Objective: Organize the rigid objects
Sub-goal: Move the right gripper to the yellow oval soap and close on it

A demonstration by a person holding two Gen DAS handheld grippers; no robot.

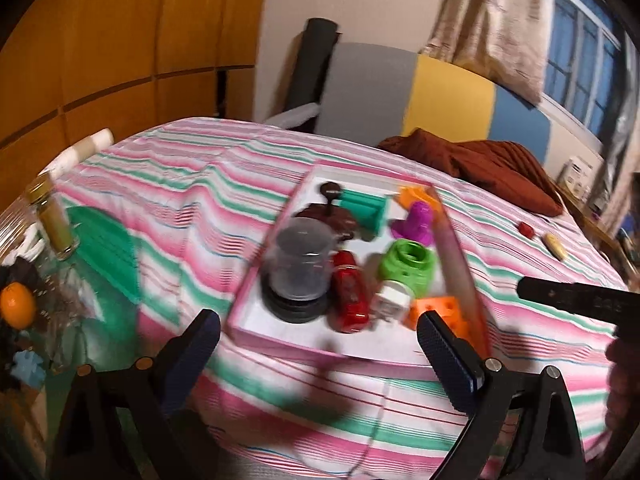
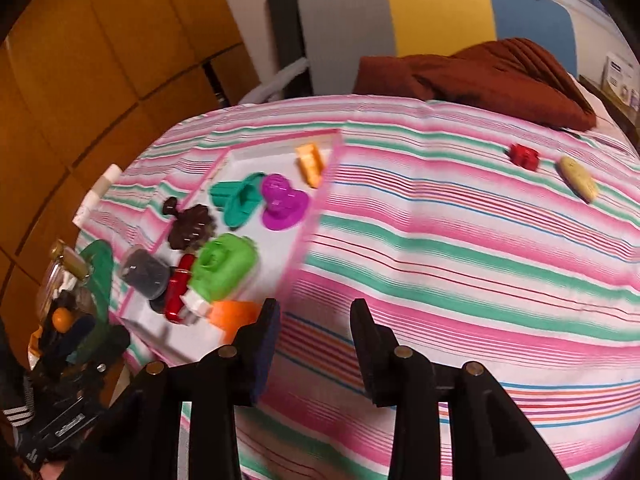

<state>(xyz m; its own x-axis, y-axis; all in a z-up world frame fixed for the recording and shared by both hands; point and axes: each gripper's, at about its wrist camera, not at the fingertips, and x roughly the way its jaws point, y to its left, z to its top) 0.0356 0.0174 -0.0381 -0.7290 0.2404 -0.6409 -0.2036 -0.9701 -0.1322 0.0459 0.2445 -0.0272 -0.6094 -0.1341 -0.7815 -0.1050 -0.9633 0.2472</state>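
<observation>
A pink-rimmed white tray (image 1: 280, 344) lies on the striped bedspread, also seen in the right wrist view as the tray (image 2: 320, 208). It holds a clear jar (image 1: 300, 264), a red piece (image 1: 350, 296), a green piece (image 1: 406, 266), a purple piece (image 2: 282, 202), a teal piece (image 2: 236, 200), a brown piece (image 2: 192, 226) and orange blocks (image 1: 440, 312). A small red piece (image 2: 524, 155) and a beige oblong piece (image 2: 579, 179) lie loose on the bedspread at far right. My left gripper (image 1: 318, 320) is wide open before the tray's near edge. My right gripper (image 2: 315, 306) hovers right of the tray, jaws opening, nothing between them.
A rust-brown cloth (image 2: 480, 76) lies at the head of the bed, before a grey, yellow and blue headboard (image 2: 436, 12). At the left edge stand a gold-lidded glass jar (image 1: 50, 216), an orange fruit (image 1: 17, 305) and a green mat (image 1: 108, 252). Wooden cabinets (image 1: 120, 40) fill the left.
</observation>
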